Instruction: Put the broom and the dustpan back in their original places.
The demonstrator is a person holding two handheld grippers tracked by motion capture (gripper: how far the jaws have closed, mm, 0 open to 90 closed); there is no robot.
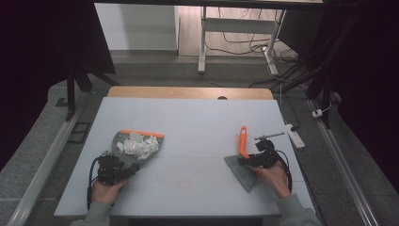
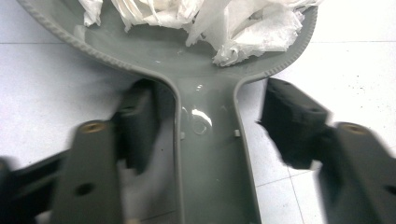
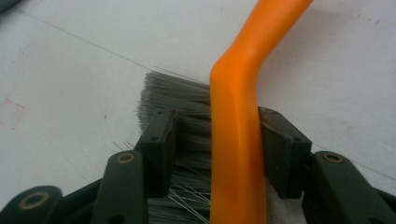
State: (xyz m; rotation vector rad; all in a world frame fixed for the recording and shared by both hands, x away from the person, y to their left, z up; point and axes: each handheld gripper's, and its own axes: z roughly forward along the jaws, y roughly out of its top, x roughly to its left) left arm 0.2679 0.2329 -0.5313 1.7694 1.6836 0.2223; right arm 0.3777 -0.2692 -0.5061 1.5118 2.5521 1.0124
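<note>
Two black handheld grippers work one white table (image 1: 197, 122). Left gripper (image 2: 205, 126): jaws spread wide on either side of a grey dustpan's handle (image 2: 210, 163), gripping nothing. One dustpan (image 1: 136, 146), orange-edged, lies at the table's left holding a heap of torn white paper (image 1: 139, 145). Right gripper (image 3: 215, 140): jaws closed on one hand brush's orange handle (image 3: 238, 140), grey bristles (image 3: 177, 98) lying on the table at right. No writing is legible.

Between my left gripper (image 1: 123, 172) and right gripper (image 1: 245, 161) I see bare white tabletop (image 1: 193, 141); a grey paper-filled dustpan (image 1: 134, 146) blocks ahead of the left.
</note>
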